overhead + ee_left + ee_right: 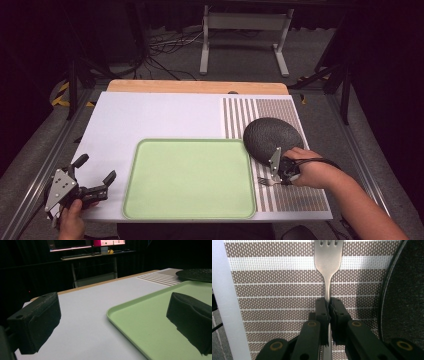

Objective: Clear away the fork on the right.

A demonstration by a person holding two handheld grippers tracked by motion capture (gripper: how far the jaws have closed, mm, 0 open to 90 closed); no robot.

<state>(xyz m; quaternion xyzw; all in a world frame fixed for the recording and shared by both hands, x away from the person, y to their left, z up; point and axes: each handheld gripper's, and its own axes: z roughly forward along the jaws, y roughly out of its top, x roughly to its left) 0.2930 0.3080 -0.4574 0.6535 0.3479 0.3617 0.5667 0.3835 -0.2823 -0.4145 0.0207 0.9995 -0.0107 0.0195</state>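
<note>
Fork (327,262): thin metal, stiff, light, probably slippery.
Hold: best on the narrow handle.
Right claw (329,305): pinching the handle over the striped mat (274,290).
Left claw (95,176): spread, nothing inside.

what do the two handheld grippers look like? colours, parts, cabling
Both are black. The left gripper has blocky black jaw pads and a grey three-cornered plate with small holes on top. The right gripper has black linkage arms with brass-coloured pivot rings, a grey plate, and a black cable looping off it.
</note>
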